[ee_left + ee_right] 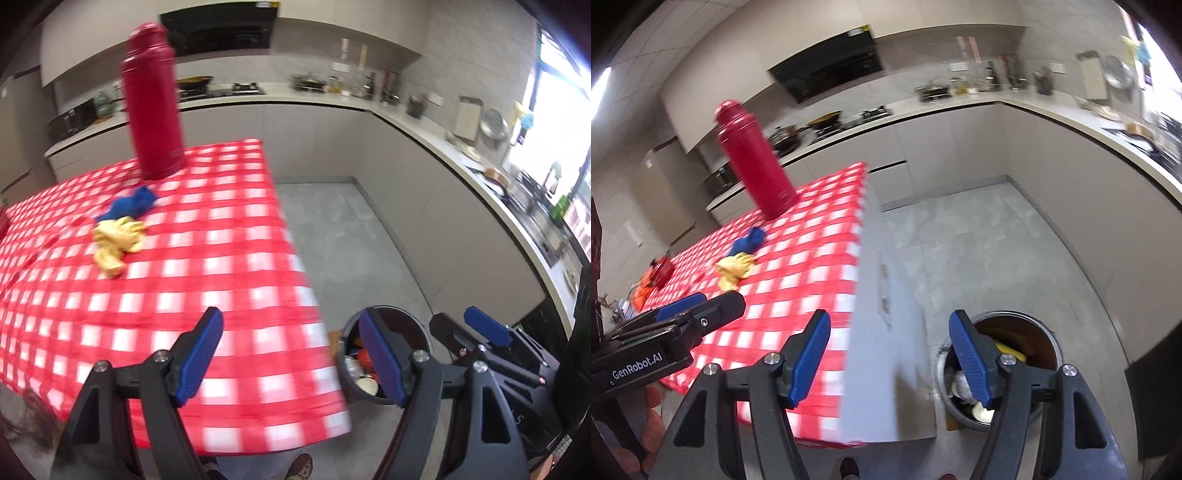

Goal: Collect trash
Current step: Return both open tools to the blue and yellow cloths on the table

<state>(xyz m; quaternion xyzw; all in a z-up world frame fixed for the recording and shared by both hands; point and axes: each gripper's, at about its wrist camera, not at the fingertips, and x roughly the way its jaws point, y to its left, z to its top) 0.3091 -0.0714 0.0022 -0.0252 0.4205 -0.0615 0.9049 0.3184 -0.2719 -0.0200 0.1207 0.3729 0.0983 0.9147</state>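
A crumpled yellow scrap (116,242) and a crumpled blue scrap (132,206) lie on the red checked tablecloth (207,295), near a tall red flask (153,103). They also show in the right wrist view, yellow scrap (734,268), blue scrap (750,240). A dark round trash bin (424,332) stands on the floor at the table's right, holding several bits of trash; it also shows in the right wrist view (1049,339). My left gripper (291,354) is open and empty over the table's near right edge. My right gripper (890,358) is open and empty between table edge and bin.
An orange and red item (655,275) lies at the table's far left. Grey floor (351,236) runs between the table and an L-shaped kitchen counter (424,125) with a stove and utensils. My shoes show at the bottom edge (299,467).
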